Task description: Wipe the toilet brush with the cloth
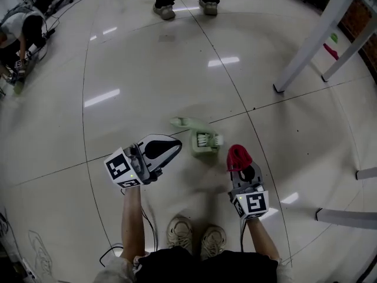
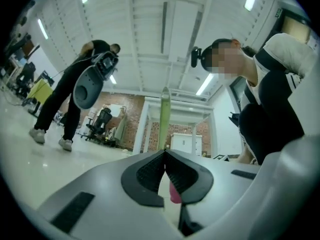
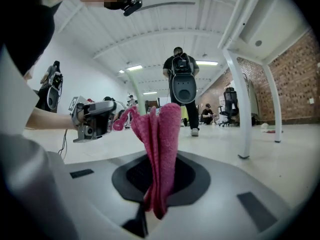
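On floor [image 1: 147, 87] btwn my claws: toilet brush [image 1: 206, 139] in holder [image 1: 203, 152], handle pts away-left | R claw [image 1: 241, 168] clamps cloth [image 1: 238, 156], just right of brush | L claw [image 1: 175, 146] shut, empty, nearer handle.

Floor [image 1: 177, 69]: glossy smooth tile, mirroring lights.
Cloth [image 3: 161, 134]: pink terry, fuzzy, matt.
Brush [image 1: 206, 139]: pale green plastic; white bristles.
Left gripper [image 2: 165, 154], right gripper [image 3: 160, 159]: smooth matt grey plastic shells; pads [image 2: 150, 174] black, ribbed.
Wall [image 3: 300, 84]: rough brick.
Table leg [image 1: 312, 46]: smooth white.
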Demonstrator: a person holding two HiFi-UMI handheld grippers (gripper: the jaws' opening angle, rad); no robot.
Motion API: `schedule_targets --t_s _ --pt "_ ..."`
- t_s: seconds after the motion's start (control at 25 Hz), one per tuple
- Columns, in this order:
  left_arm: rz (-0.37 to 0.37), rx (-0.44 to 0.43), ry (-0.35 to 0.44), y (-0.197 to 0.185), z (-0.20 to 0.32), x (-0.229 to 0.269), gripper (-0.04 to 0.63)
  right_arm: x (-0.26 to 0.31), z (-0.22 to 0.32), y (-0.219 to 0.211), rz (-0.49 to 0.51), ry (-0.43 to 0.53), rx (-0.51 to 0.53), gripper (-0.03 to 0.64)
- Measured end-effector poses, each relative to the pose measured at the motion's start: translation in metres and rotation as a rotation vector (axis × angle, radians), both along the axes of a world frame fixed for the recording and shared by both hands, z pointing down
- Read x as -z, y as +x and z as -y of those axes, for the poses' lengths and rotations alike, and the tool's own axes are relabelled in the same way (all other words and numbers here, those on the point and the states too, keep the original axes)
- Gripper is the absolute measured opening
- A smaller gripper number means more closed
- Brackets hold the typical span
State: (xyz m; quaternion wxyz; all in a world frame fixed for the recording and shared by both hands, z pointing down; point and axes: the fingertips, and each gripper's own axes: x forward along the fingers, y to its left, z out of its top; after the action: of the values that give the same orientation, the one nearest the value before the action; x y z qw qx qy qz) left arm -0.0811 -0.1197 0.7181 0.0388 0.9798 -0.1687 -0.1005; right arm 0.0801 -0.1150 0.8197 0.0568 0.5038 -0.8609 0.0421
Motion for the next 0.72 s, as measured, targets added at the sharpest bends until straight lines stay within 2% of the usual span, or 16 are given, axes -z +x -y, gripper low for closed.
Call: schedule_targets --t_s 0.08,0.12,0.2,0.24,0.4,0.52,0.64,0.72 --pt "0.027 -0.011 0.061 0.006 0.0 0.03 0.015 0.023 0.006 0.011 0.018 0.019 0.009 0.031" --pt "0.031 -0.015 0.084 0.01 0.001 0.045 0.071 0.034 0.008 0.016 0.023 0.027 0.014 0.031" --pt "0.026 -0.027 0.117 0.017 0.008 0.07 0.276 0.052 0.011 0.022 0.052 0.03 0.014 0.031" --pt "0.028 -0.027 0.138 0.021 0.012 0.081 0.311 0.059 0.012 0.025 0.079 0.026 0.011 0.031" --pt "0.047 0.023 0.246 0.029 0.022 0.111 0.308 0.081 0.011 0.024 0.14 0.042 0.023 0.031" --pt "0.027 -0.036 0.228 0.036 0.019 0.115 0.308 0.093 0.013 0.023 0.156 0.066 0.035 0.031" --pt "0.05 -0.084 0.213 0.046 0.016 0.108 0.295 0.099 0.015 0.026 0.164 0.077 0.042 0.031" --pt "0.036 -0.103 0.208 0.047 0.013 0.109 0.12 0.099 0.017 0.026 0.168 0.076 0.045 0.031"
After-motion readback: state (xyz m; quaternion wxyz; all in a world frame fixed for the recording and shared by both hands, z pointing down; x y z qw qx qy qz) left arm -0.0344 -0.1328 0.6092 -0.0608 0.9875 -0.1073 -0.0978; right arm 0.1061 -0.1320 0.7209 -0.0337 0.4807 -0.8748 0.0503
